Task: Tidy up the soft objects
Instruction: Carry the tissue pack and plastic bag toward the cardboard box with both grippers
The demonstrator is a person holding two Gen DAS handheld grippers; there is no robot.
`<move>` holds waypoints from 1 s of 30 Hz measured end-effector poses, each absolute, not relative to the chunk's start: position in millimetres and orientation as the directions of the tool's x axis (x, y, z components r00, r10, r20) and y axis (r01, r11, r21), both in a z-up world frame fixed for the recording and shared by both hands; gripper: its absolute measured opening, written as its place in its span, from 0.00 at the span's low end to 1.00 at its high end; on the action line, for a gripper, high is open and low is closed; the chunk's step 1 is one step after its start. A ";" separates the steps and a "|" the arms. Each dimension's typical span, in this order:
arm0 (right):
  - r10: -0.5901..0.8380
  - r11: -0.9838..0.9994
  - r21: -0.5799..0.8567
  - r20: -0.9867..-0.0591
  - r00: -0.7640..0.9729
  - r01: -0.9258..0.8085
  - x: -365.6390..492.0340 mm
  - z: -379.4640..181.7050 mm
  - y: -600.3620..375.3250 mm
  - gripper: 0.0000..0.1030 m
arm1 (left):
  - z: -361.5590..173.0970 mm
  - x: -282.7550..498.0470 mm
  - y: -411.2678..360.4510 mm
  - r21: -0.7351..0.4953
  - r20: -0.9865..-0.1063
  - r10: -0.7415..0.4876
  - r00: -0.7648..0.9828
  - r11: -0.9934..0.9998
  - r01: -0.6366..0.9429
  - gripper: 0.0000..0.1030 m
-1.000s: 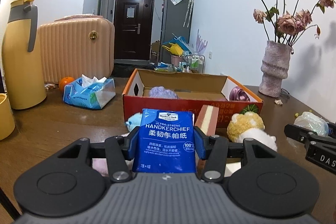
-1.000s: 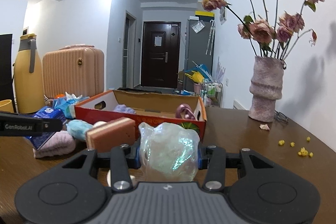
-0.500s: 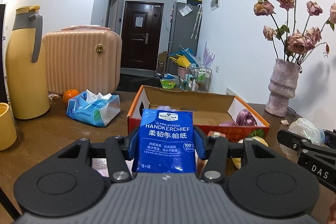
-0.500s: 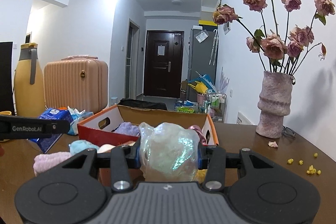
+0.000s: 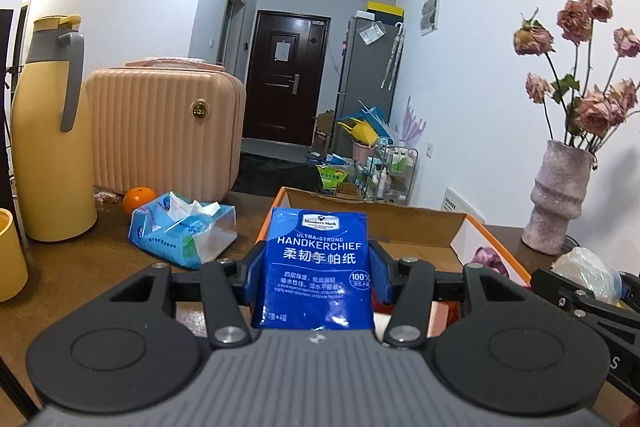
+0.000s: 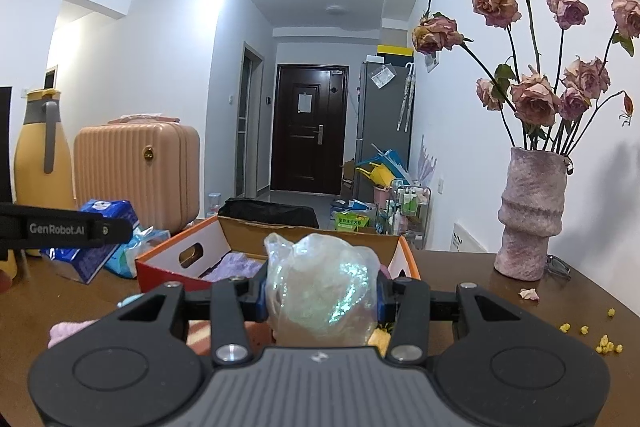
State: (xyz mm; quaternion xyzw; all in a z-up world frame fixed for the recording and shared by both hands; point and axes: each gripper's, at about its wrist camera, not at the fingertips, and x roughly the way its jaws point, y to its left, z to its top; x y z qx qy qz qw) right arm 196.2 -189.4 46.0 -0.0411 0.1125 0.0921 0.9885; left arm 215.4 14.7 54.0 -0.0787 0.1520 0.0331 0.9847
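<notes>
1. The left tongs are gripping a blue handkerchief pack upright between their blue pads, just as they were a second ago; the jaws are pressing both side edges of the pack.
2. The right tongs are clamping a crumpled iridescent plastic bag, and that grip is looking unchanged too.
3. Both tongs are sitting higher and closer to the cardboard box than a second ago: in the left wrist view the box front, once fully showing with toys before it, is now dropping behind the pack, so only the far wall and orange rim are showing.
4. The sponge block and plush toy that were showing in front of the box in the earlier left wrist view are now hidden below the tongs.
5. In the right wrist view the box is now lying just past the bag, with a purple cloth resting inside it.
6. The open tissue packet, orange, yellow flask and vase of dried roses are standing on the bench where they stood before.
</notes>
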 end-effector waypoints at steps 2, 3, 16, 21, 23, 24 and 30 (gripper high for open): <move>0.171 0.980 -0.057 -0.228 0.958 -0.189 201.1 47.4 -189.1 0.42 | 55.2 221.1 16.1 -0.150 -0.304 0.047 0.952 0.984 -0.096 0.51; 0.170 0.981 -0.057 -0.227 0.959 -0.188 203.8 48.1 -189.0 0.42 | 55.6 223.8 16.7 -0.152 -0.305 0.050 0.951 0.983 -0.101 0.51; 0.168 0.981 -0.054 -0.227 0.959 -0.185 236.8 52.3 -185.5 0.42 | 57.1 258.0 21.1 -0.166 -0.304 0.076 0.950 0.977 -0.131 0.51; 0.166 0.980 -0.065 -0.229 0.959 -0.186 252.2 53.3 -183.5 0.42 | 58.5 272.2 19.7 -0.169 -0.297 0.080 0.951 0.976 -0.135 0.51; 0.166 0.980 -0.065 -0.234 0.958 -0.186 257.8 53.6 -184.0 0.42 | 59.4 277.5 19.4 -0.172 -0.294 0.080 0.952 0.976 -0.135 0.51; 0.165 0.981 -0.065 -0.235 0.958 -0.185 260.0 53.6 -184.4 0.42 | 59.9 279.8 19.4 -0.173 -0.293 0.080 0.953 0.976 -0.135 0.51; 0.163 0.981 -0.062 -0.244 0.956 -0.183 277.9 55.4 -185.3 0.42 | 62.1 291.9 17.9 -0.171 -0.291 0.084 0.953 0.976 -0.138 0.51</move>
